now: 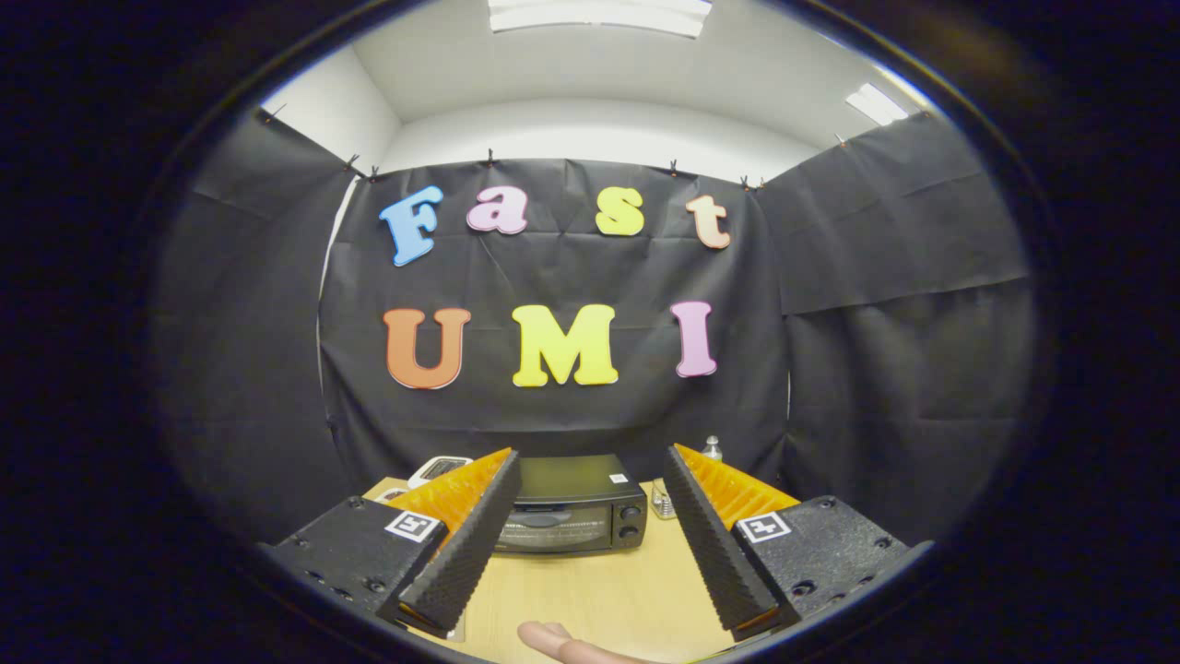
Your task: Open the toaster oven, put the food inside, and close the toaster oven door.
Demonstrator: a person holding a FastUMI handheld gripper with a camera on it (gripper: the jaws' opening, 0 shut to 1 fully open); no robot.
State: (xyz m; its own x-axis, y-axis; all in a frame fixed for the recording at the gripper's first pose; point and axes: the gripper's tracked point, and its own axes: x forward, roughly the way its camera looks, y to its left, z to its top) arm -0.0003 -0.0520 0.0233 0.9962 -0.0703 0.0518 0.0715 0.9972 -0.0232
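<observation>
The claw [590, 535] gapes empty. At 12 o'clock beyond the fingers, the oven [572, 507] sits shut on the desk [599, 590]: rigid, likely heavy; its door handle [542, 519], along the top edge, suits hooking.

You've got a black toaster oven [573, 505] with a dark glass door, sitting on a pale, light-wood table [599, 590]. Your gripper [586, 480] is spread wide, each finger [475, 535] ridged in a fine rib pattern and tagged with a black-and-white square marker. Behind the oven, plain black cloth [876, 323]; beside it, a clear bottle with a silvery cap [711, 448].
</observation>
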